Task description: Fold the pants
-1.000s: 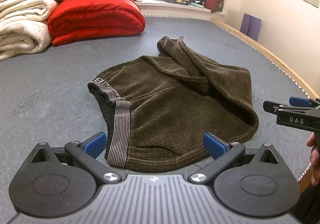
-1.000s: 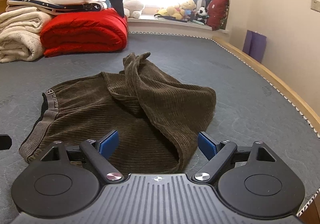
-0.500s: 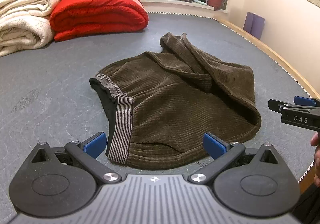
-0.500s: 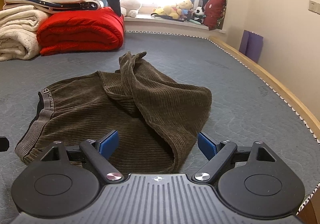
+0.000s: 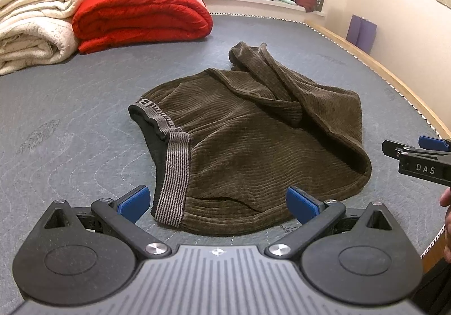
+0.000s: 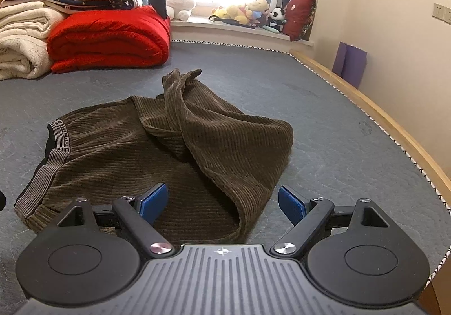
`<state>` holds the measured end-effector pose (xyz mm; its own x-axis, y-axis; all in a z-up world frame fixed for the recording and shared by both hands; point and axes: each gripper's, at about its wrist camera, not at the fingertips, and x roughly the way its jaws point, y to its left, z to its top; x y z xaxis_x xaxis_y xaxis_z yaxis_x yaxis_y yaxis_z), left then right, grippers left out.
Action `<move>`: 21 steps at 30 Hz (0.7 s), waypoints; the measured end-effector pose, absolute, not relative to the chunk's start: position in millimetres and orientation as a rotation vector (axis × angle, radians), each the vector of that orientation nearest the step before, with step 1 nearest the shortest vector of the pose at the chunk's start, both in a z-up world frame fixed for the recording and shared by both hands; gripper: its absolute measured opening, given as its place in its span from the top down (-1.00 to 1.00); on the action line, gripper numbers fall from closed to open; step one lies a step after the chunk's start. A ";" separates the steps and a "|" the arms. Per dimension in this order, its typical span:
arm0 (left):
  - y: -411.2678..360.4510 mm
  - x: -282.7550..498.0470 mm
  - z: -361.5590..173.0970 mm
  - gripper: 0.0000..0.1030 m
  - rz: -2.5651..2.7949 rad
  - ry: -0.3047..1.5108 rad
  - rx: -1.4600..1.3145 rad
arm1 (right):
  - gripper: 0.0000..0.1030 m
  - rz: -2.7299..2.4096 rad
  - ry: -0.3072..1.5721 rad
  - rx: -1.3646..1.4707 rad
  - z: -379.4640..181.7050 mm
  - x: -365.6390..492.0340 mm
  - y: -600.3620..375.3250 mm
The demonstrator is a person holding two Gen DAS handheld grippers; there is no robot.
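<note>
Crumpled brown corduroy pants [image 5: 253, 146] with a striped grey waistband lie on the grey quilted mattress [image 5: 70, 132]. My left gripper [image 5: 217, 201] and right gripper [image 6: 222, 202] hover over their near edge, both spread wide and empty.

A wide grey quilted mattress [image 5: 84, 106] carries everything. Its right edge has a light wooden frame [image 6: 394, 129] that curves toward the far end. Near the middle lie the brown corduroy pants [image 5: 253, 146], bunched, with the striped waistband [image 5: 173, 182] at the left and one leg folded over toward the far side. At the far left a folded red blanket [image 5: 141, 13] rests on the mattress, and just beside it, further left, sits a stack of cream blankets [image 5: 31, 30].
</note>
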<state>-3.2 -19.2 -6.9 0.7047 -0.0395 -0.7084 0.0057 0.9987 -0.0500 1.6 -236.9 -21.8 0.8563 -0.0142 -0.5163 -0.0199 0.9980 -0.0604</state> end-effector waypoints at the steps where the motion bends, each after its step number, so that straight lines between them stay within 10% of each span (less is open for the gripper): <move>1: -19.5 -2.9 -7.6 -1.00 -0.023 0.790 -0.046 | -0.68 0.004 0.542 -0.064 -21.8 1.4 -237.0; 21: -19.8 -2.5 -9.7 -1.00 -0.021 0.797 -0.043 | -0.47 0.014 0.543 -0.066 -21.5 1.4 -238.0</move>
